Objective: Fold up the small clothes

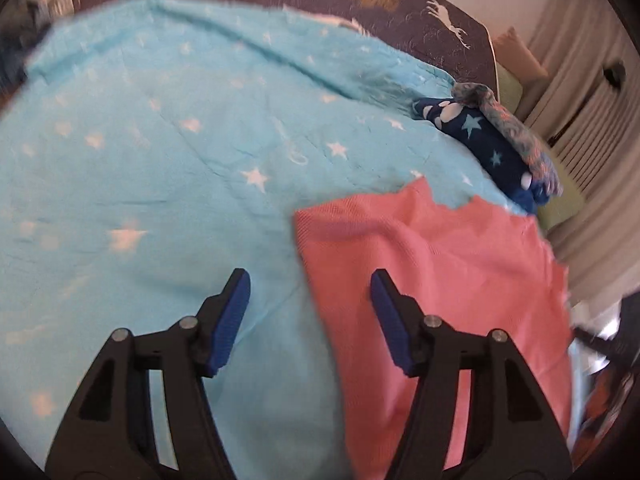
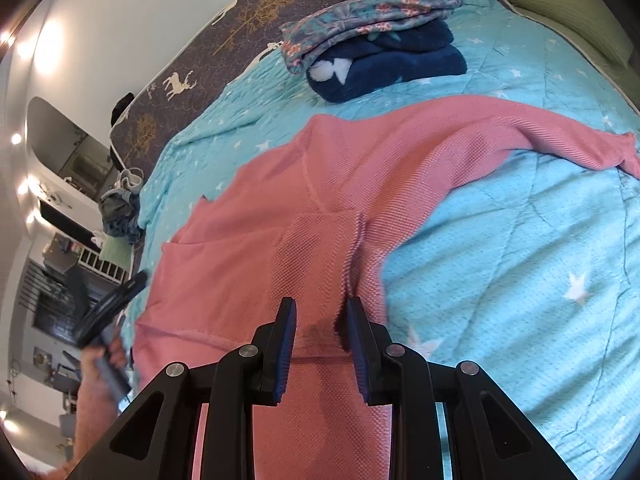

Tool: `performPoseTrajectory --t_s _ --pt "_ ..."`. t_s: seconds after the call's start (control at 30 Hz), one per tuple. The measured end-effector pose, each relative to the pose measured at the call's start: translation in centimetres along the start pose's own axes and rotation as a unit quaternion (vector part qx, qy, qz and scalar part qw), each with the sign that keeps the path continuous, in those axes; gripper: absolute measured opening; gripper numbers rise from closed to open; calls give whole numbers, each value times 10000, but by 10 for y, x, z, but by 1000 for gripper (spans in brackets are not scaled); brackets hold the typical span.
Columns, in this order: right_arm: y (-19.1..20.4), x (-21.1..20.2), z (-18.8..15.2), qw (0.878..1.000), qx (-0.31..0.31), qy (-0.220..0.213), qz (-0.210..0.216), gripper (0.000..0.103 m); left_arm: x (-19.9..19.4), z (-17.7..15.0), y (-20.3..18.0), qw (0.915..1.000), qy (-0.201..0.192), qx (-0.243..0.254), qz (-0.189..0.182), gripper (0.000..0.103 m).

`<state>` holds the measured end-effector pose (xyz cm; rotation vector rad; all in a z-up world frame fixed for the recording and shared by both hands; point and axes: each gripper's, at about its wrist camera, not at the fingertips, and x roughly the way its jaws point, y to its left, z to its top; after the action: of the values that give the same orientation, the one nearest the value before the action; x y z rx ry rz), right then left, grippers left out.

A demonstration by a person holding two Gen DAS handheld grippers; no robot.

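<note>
Right, I'm over the bed [image 1: 120, 140], which carries a light blue star-print quilt [image 2: 520, 260]. Pink knit garment [image 2: 320, 184] lies spread on the quilt, one sleeve trailing off toward the right edge of the right wrist view.

Left gripper [image 1: 310, 300]: jaws wide apart, nothing between the pads. It hangs above the quilt with the pink garment's left edge running under the right-hand finger. No contact that I can see. That view is a bit smeared.

Right gripper [image 2: 321, 328]: jaws stand partly apart over the near part of the pink garment. A bunched ridge of knit rises just ahead of the right-hand finger. I cannot tell whether any fabric is pinched between the pads.

In the right wrist view, a hand [image 2: 108, 364] holding the other gripper's handle shows at the left edge.

Beyond the garment, near the far side of the quilt, a dark blue fleece item [image 2: 392, 64] sits folded with a floral-print piece [image 2: 360, 20] lying on top of it. Both are well apart from the grippers.

A grey heap of cloth [image 2: 120, 208] lies at the bed's far left edge.
</note>
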<state>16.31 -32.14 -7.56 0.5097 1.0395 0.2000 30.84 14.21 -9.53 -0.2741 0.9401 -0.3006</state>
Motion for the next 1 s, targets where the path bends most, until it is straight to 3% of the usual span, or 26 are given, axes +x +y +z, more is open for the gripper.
performPoseTrajectory --t_s 0.03,0.07,0.1,0.13,0.17,0.23,0.3,0.37,0.43,0.47,0.57,0.7,0.83,0.87,1.0 --pt "0 0 0 10000 -3 -9 -6 26 10 6 3 9998 48 -103 -141 60" --pt "0 0 1 10000 4 -20 -22 26 18 11 3 9996 19 -188 -225 51" --pt "-1 -1 2 10000 22 -33 -48 26 21 14 1 9991 -28 -242 -344 37" --pt "-2 -1 4 10000 42 -47 -71 26 22 19 0 9981 -32 -324 -530 7" --pt "-4 -1 5 9999 66 -67 -98 26 20 24 0 9974 -104 -404 -583 5" --pt "-6 -2 7 9998 119 -100 -134 26 3 32 -11 9976 -567 -130 -389 6" --pt "-8 -1 9 9997 167 -116 -120 26 -9 37 -18 9967 -774 231 -64 6" --pt "-10 0 9 9996 206 -124 -115 26 -9 36 -20 9957 -725 483 321 4" --pt "-13 1 8 9995 270 -122 -73 26 -2 36 -16 9893 -670 731 1066 2" --pt "-15 1 7 9994 326 -123 -32 26 0 35 -9 9900 -564 681 1101 2" --pt "-22 -5 6 9989 439 -177 -57 26 -15 31 7 9938 -595 270 898 2" --pt "-52 -27 12 9947 819 -553 -284 33 -47 23 -25 9942 -792 557 468 5" --pt "-94 -48 23 9848 1388 -930 -473 38 -62 2 -91 9880 -847 1282 -183 44" --pt "-107 -52 25 9812 1593 -990 -464 39 -60 -4 -107 9858 -814 1435 -329 48" --pt "-157 -58 25 9611 2524 -1126 -9 44 -28 -28 -159 9805 -353 1768 -787 48"
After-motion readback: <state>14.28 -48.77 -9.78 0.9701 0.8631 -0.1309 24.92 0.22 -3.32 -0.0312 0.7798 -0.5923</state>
